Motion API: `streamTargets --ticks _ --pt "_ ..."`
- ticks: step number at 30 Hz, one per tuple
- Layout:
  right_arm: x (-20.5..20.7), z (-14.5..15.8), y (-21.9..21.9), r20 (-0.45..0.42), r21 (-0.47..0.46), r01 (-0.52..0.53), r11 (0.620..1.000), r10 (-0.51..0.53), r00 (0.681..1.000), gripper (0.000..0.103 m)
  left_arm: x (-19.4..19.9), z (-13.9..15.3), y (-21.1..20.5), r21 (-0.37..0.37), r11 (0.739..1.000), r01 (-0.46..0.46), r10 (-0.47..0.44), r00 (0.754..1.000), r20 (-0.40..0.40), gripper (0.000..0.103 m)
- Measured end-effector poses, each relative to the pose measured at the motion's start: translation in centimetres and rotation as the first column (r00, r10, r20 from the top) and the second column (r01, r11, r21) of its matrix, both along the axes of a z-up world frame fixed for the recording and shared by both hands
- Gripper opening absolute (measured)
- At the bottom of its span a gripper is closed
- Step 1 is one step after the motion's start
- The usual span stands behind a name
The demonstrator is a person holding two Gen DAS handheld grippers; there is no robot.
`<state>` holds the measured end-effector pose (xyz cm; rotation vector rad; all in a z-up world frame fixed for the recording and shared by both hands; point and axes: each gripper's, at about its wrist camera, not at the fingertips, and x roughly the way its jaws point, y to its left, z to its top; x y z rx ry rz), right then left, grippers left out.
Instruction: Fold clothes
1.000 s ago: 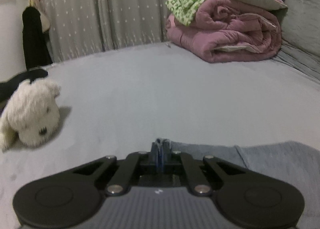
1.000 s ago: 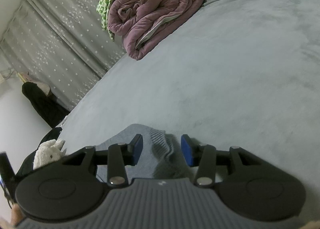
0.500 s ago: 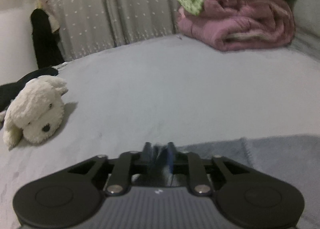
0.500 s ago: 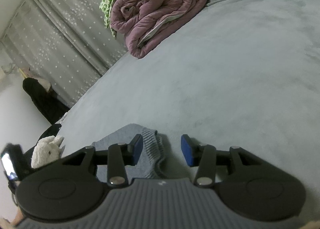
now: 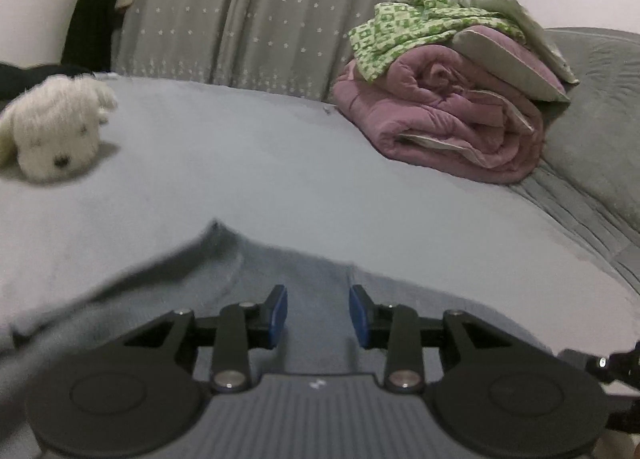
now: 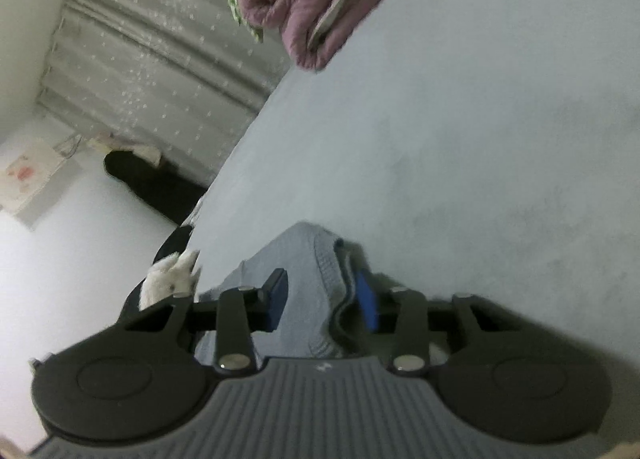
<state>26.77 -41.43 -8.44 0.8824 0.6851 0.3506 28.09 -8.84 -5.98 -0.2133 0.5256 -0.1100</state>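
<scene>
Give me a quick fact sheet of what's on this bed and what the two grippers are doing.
surface: grey bed
garment: grey-blue knit sweater, lying flat near the grippers
left gripper: jaws opening above the sweater, nothing pinched
right gripper: jaws closing around the sweater's ribbed edge, not clamped yet
toy: white plush dog, lying far left on the bed
bedding: rolled pink quilt, green patterned cloth on top
backdrop: grey star-print curtain
</scene>
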Motion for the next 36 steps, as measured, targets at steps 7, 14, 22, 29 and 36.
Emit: streamTargets --ticks 7,14,22,29,36 --pt "2.5 -0.7 0.4 0.013 0.088 -0.11 0.99 0.11 0.994 0.039 0.4 -1.4 1.6 -0.15 0.988 0.025 -0.033 0.998 -0.045 0.04" --pt "5.3 -2.4 0.3 0.075 0.298 -0.131 0.945 0.114 0.991 0.037 0.6 -1.5 1.3 -0.158 0.987 0.041 -0.049 0.998 -0.05 0.043" --pt "4.8 -1.7 0.6 0.093 0.235 -0.036 0.971 0.014 0.996 0.021 0.6 -1.6 1.3 -0.166 0.985 0.04 -0.049 0.998 -0.05 0.043" --pt "3.1 1.7 3.9 0.172 -0.251 0.149 0.957 -0.107 0.979 0.008 0.7 -1.6 1.4 -0.159 0.986 0.04 -0.048 0.998 -0.05 0.043" --pt "2.0 2.5 6.0 0.232 -0.522 0.218 0.824 -0.109 0.967 0.021 0.6 -1.7 1.4 -0.157 0.987 0.041 -0.049 0.998 -0.05 0.043"
